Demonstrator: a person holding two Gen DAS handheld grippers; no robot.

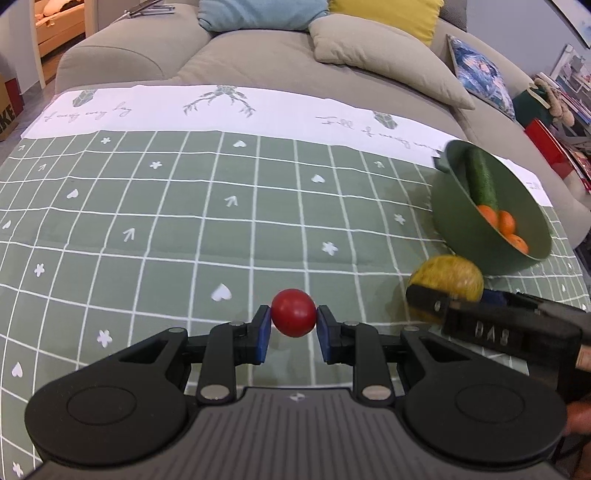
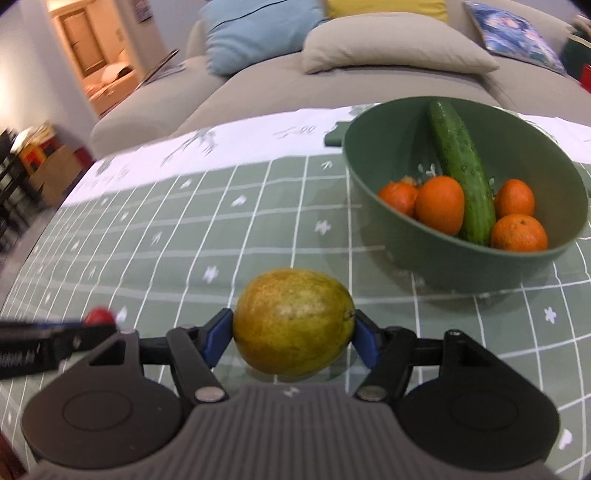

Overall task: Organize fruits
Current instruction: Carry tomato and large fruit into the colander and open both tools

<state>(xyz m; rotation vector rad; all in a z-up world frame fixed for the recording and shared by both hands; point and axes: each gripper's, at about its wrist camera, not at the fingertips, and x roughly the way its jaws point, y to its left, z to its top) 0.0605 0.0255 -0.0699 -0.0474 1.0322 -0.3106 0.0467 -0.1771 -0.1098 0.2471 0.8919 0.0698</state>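
The right gripper pinches a yellow-green fruit; the bowl lies upper right, nearer it. The left gripper pinches a tomato.

I saw a grey sofa behind the table, carrying blue, yellow, beige and patterned cushions. A warmly lit doorway opened on the left; the table wore a green grid tablecloth.

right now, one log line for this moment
left gripper: holds tomato | right gripper: holds yellow fruit | bowl: cucumber, oranges
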